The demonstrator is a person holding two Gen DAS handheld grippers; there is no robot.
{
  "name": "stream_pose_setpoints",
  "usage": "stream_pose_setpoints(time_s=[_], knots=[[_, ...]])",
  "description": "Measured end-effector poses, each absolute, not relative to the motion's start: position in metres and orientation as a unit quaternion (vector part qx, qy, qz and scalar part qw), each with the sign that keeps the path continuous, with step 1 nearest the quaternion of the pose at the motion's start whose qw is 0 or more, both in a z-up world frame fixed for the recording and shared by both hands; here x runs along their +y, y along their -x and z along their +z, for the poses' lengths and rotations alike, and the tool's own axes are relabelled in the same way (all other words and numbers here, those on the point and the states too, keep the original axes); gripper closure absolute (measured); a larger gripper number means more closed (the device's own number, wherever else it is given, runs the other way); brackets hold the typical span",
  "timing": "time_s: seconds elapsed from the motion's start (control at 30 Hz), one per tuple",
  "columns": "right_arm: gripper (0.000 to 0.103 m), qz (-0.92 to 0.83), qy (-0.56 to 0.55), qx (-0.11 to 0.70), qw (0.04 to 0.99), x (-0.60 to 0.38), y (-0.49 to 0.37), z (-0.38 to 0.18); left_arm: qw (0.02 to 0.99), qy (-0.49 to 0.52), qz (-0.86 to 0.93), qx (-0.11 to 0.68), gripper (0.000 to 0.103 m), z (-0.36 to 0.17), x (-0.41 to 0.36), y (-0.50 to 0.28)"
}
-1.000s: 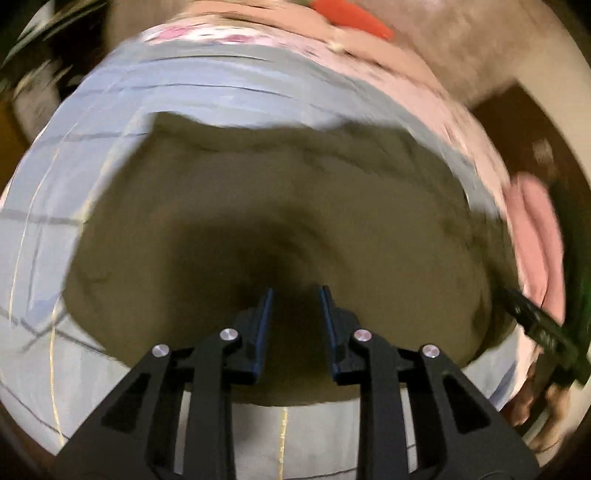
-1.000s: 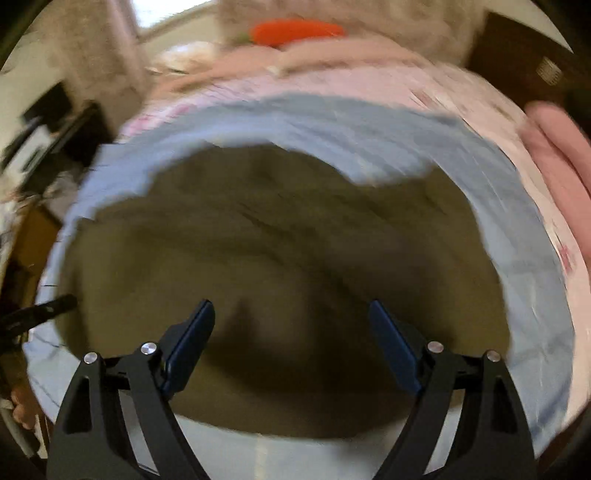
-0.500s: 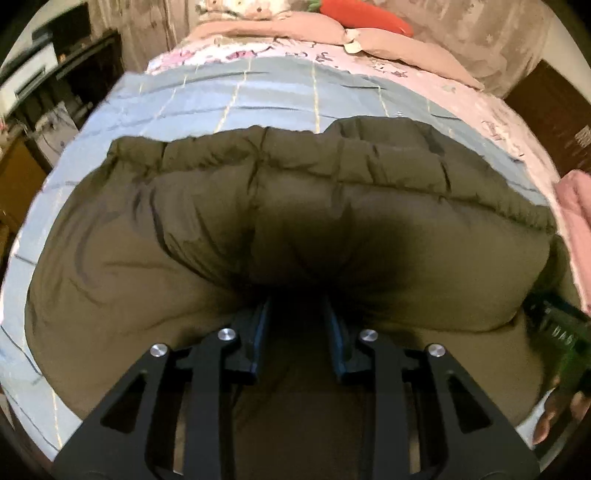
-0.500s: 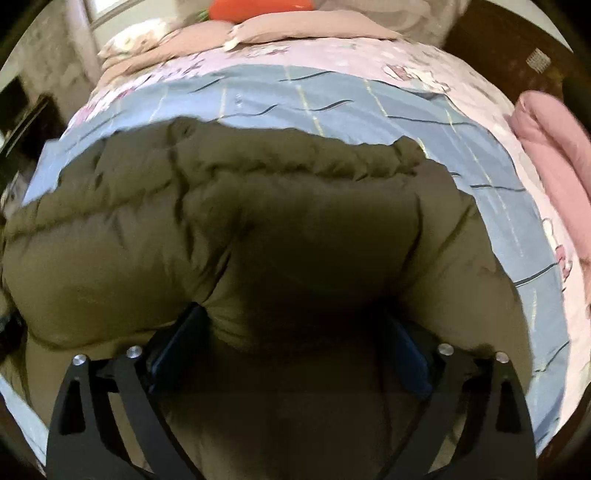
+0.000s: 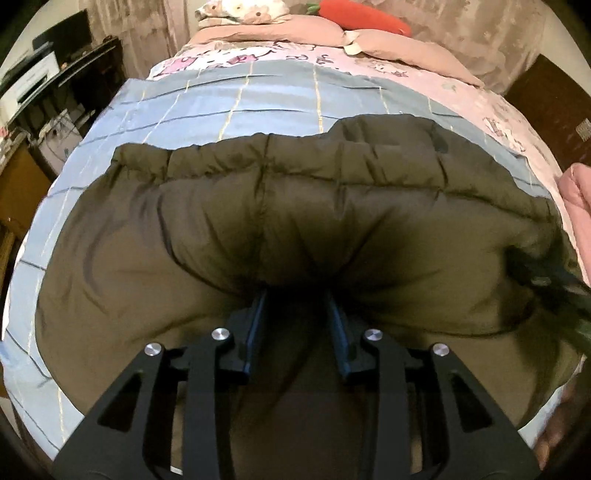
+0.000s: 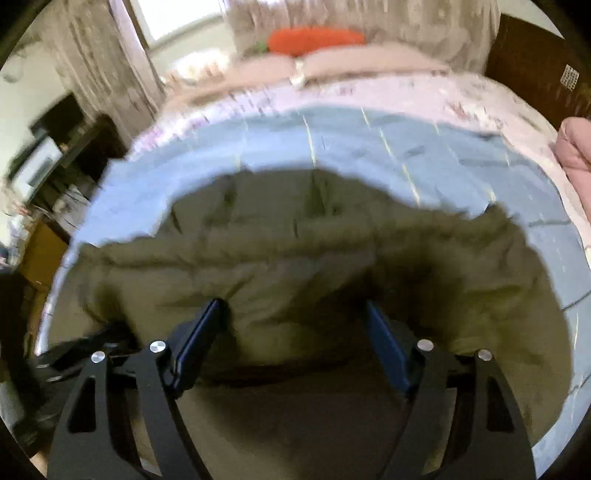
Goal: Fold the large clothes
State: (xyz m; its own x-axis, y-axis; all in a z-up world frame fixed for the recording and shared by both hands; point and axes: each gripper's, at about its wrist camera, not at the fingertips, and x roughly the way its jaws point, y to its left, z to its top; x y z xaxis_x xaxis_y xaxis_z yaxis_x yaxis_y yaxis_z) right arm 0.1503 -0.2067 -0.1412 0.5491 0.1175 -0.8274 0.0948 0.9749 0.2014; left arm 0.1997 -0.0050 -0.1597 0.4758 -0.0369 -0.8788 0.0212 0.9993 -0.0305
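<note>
A: What has changed at the left hand-held gripper [image 5: 295, 295]?

B: Its jaws have just been opening. A second ago they stood narrow above the olive puffer jacket [image 5: 288, 229]; now they are partly spread, their tips tucked under a bulging fold of quilted fabric that sits between them. Whether the pads press that fold or only flank it, I cannot tell.

A: And the right hand-held gripper [image 6: 295, 314]?

B: Widely spread, though its jaws have just been closing a little. A rounded roll of the jacket lies between them, and the blue pads stand beside the roll rather than squeezing it, so I judge it released. That view is blurred.

A: What does that mean for the fold?

B: The near part now lies doubled over the rest, where earlier the jacket was one flat blurred patch. I take one fold as laid down and both grips as letting go.

A: Where does the jacket lie?

B: It fills the middle and lower frame in both views, right at the jaws, spread on the blue checked blanket [image 5: 236, 99] on the bed. The carrot plush [image 5: 362, 16] is at the top, well apart.
</note>
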Motion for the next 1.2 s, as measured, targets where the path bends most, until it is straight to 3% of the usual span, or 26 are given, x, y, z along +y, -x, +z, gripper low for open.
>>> stream_pose_setpoints(time_s=[0.1,0.27,0.4,0.43,0.5,0.6,0.7,0.83,1.03,1.2], knots=[[0.031,-0.027,-0.177,0.473,0.863,-0.254,-0.154,-0.153,0.86,0.011,-0.013,0.51,0.066,-0.159,0.005,-0.199],[0.031,-0.155,-0.172,0.463,0.856,-0.331,-0.136,-0.153,0.843,0.083,0.015,0.531,0.066,-0.167,0.056,-0.209],[0.031,-0.216,-0.205,0.455,0.839,-0.366,-0.108,-0.148,0.842,0.106,0.051,0.527,0.075,-0.159,0.08,-0.205],[0.031,-0.211,-0.222,0.447,0.84,-0.366,-0.098,-0.14,0.842,0.123,0.053,0.523,0.074,-0.153,0.086,-0.202],[0.031,-0.161,-0.243,0.442,0.848,-0.351,-0.086,-0.123,0.84,0.162,0.036,0.516,0.062,-0.14,0.094,-0.194],[0.031,-0.067,-0.194,0.47,0.858,-0.297,-0.074,-0.107,0.845,0.126,0.008,0.52,0.057,-0.13,0.078,-0.182],[0.031,-0.064,-0.156,0.511,0.843,-0.276,-0.063,-0.126,0.834,0.08,0.006,0.545,0.057,-0.142,0.07,-0.177],[0.032,-0.137,-0.188,0.546,0.805,-0.325,-0.06,-0.157,0.82,0.072,0.031,0.568,0.065,-0.164,0.102,-0.175],[0.028,-0.24,-0.197,0.522,0.794,-0.356,-0.036,-0.136,0.827,0.089,0.092,0.547,0.067,-0.149,0.141,-0.164],[0.027,-0.2,-0.125,0.537,0.81,-0.322,-0.036,-0.145,0.837,0.059,0.091,0.537,0.057,-0.14,0.126,-0.159]])
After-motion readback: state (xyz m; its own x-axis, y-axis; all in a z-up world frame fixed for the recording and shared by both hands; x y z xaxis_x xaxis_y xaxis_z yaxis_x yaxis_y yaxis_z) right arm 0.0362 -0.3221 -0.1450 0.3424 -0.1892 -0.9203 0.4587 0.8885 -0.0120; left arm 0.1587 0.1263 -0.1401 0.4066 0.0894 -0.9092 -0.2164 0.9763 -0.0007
